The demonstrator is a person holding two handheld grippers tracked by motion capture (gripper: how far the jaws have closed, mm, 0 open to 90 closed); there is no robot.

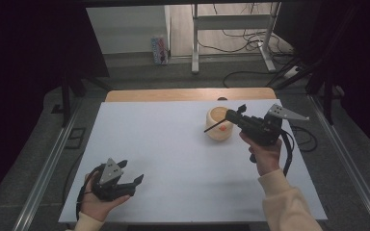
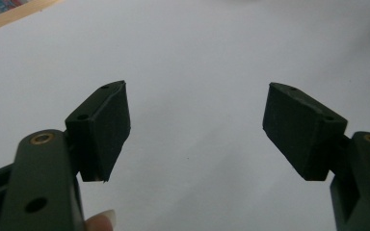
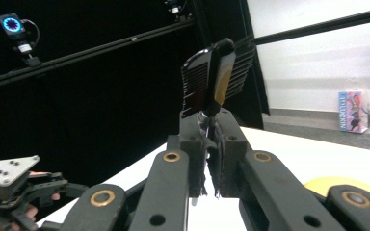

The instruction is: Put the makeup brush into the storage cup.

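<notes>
Right tool (image 1: pixel 227 116) pinches a black spatula (image 3: pixel 215 79) by its handle, blade sticking up past the jaw tips, held just above the bowl (image 1: pixel 219 124) at the far right of the counter (image 1: pixel 173 144). Left tool (image 1: pixel 134 179) spread, nothing between, near counter's front left, well apart.
</notes>
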